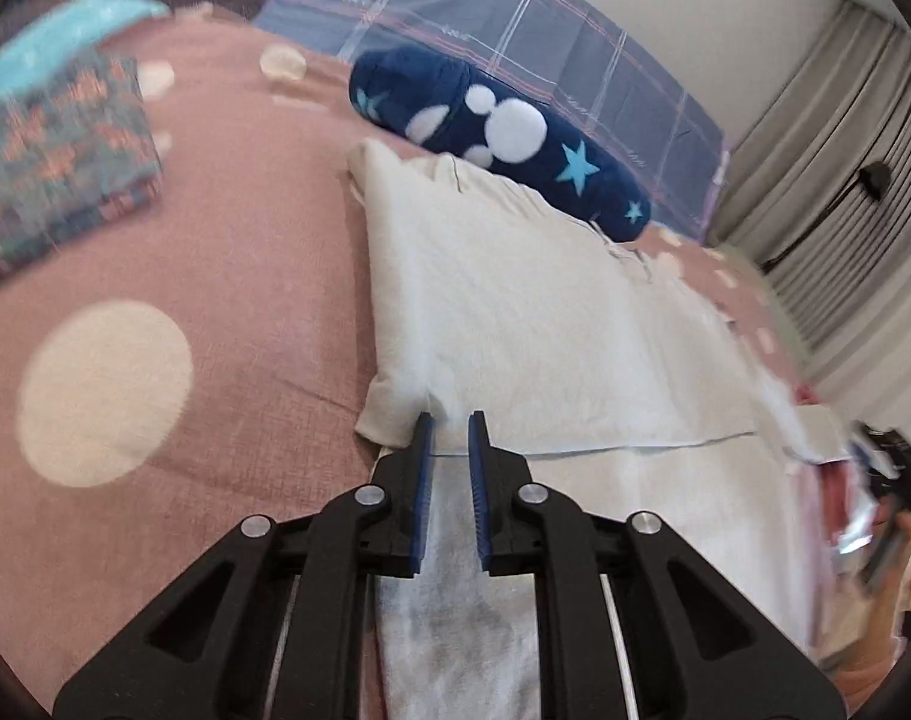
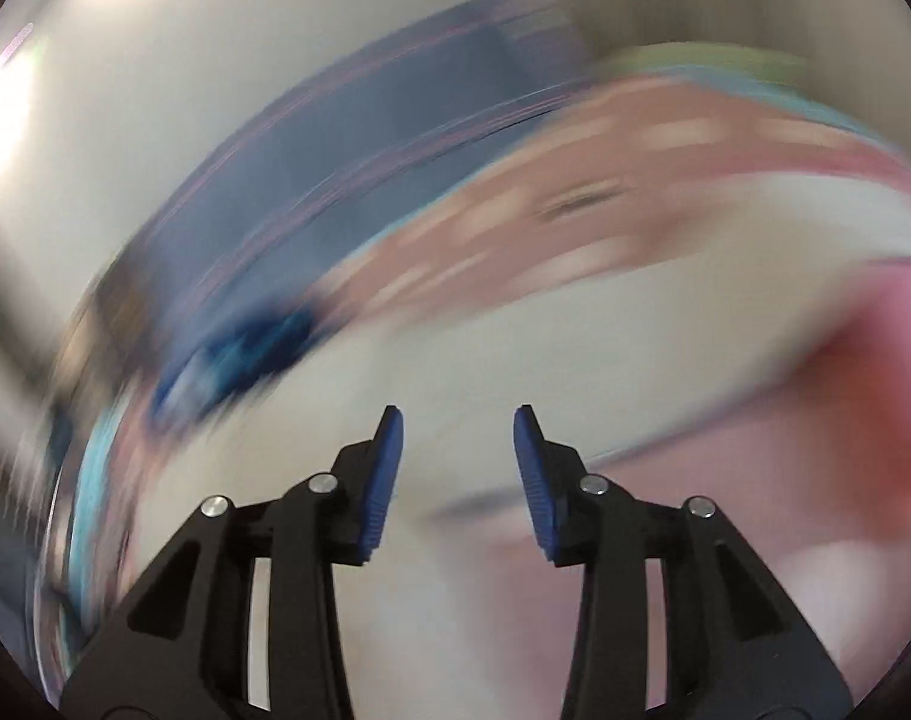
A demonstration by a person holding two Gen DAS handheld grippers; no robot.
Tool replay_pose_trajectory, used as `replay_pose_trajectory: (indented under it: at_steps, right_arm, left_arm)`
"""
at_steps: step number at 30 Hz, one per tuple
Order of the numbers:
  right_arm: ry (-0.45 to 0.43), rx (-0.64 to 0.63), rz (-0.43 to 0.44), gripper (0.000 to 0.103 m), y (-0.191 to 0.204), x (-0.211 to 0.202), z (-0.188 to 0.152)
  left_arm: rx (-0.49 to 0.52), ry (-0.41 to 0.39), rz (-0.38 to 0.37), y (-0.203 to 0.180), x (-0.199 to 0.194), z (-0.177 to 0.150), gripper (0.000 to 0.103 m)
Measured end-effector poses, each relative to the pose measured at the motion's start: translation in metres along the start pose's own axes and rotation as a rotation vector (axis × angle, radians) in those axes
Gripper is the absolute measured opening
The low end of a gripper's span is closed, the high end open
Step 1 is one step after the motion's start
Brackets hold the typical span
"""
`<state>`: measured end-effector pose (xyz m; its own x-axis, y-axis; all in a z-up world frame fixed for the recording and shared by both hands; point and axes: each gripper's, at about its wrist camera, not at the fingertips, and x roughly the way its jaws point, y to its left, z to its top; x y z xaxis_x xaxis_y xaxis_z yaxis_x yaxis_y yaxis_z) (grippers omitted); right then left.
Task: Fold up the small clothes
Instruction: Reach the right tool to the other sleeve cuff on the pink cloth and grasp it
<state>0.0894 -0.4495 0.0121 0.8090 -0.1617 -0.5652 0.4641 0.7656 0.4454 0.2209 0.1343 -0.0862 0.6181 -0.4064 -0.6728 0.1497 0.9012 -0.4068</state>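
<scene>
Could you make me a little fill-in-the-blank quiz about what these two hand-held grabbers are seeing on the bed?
1. The left gripper points at a folded ____ garment.
2. The dark blue cushion carries white circles and light blue ____.
3. The pink bedspread has big pale ____.
4. The right gripper has its jaws ____.

Missing words: white; stars; dots; open

I count one white garment [image 1: 551, 324] spread on the bed [image 1: 263, 276], one folded patterned cloth [image 1: 59, 162], one light blue cloth [image 1: 53, 42] behind it, one navy star-patterned pillow [image 1: 497, 138], and one plaid blanket [image 1: 515, 18]. My right view is too blurred for counting.
</scene>
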Motion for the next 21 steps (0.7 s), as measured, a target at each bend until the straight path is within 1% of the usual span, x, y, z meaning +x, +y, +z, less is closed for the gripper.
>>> replay_pose_trajectory:
  at_steps: [1,2,3,4,5,6,7,8,10,11,13,14,17,18,19,20,21]
  right_arm:
    - [-0.074,0.101,-0.065,0.039,-0.038,-0.016,0.017]
    - [-0.123,0.178,-0.100,0.039,-0.066,-0.028,0.030]
    - [-0.168,0.255,-0.111,0.039,-0.095,-0.039,0.040]
    - [-0.195,0.356,-0.087,0.039,-0.131,-0.049,0.050]
    - [-0.183,0.434,-0.054,0.039,-0.156,-0.049,0.056]
    - [-0.166,0.489,-0.028,0.039,-0.173,-0.047,0.059]
    - [-0.141,0.558,0.004,0.039,-0.193,-0.042,0.060]
    - [-0.134,0.586,0.013,0.039,-0.202,-0.039,0.061]
    - [-0.143,0.604,-0.001,0.039,-0.216,-0.035,0.063]
    - [-0.142,0.605,-0.026,0.039,-0.220,-0.029,0.064]
    - [-0.136,0.636,-0.038,0.038,-0.224,-0.022,0.060]
    - [-0.139,0.658,-0.034,0.038,-0.226,-0.020,0.058]
    - [-0.155,0.656,-0.051,0.038,-0.225,-0.020,0.056]
    - [-0.160,0.665,-0.065,0.038,-0.222,-0.023,0.055]
    - [-0.160,0.673,-0.087,0.040,-0.227,-0.027,0.054]
    - [-0.151,0.689,-0.104,0.044,-0.227,-0.029,0.050]
    - [-0.145,0.698,-0.100,0.045,-0.226,-0.028,0.050]
  left_arm:
    - [0.047,-0.019,0.042,-0.011,-0.004,0.001,0.018]
    - [0.100,-0.040,0.073,-0.025,-0.009,0.004,0.019]
    - [0.133,-0.049,0.076,-0.035,-0.011,0.007,0.021]
    - [0.165,-0.055,0.066,-0.047,-0.013,0.011,0.026]
    - [0.188,-0.061,0.054,-0.057,-0.014,0.016,0.029]
    - [0.210,-0.072,0.045,-0.070,-0.014,0.023,0.032]
    - [0.222,-0.074,0.042,-0.082,-0.011,0.030,0.033]
    - [0.231,-0.065,0.039,-0.092,-0.005,0.036,0.033]
    - [0.246,-0.046,0.046,-0.107,0.007,0.044,0.033]
    - [0.262,-0.038,0.071,-0.116,0.016,0.048,0.033]
    - [0.285,-0.030,0.109,-0.128,0.030,0.050,0.033]
    - [0.292,-0.021,0.123,-0.133,0.037,0.050,0.033]
    - [0.282,-0.002,0.139,-0.132,0.050,0.043,0.033]
    - [0.278,0.008,0.141,-0.131,0.056,0.041,0.035]
    - [0.278,0.013,0.150,-0.129,0.061,0.038,0.041]
    - [0.281,0.013,0.164,-0.126,0.066,0.035,0.043]
    - [0.285,0.014,0.176,-0.126,0.070,0.033,0.045]
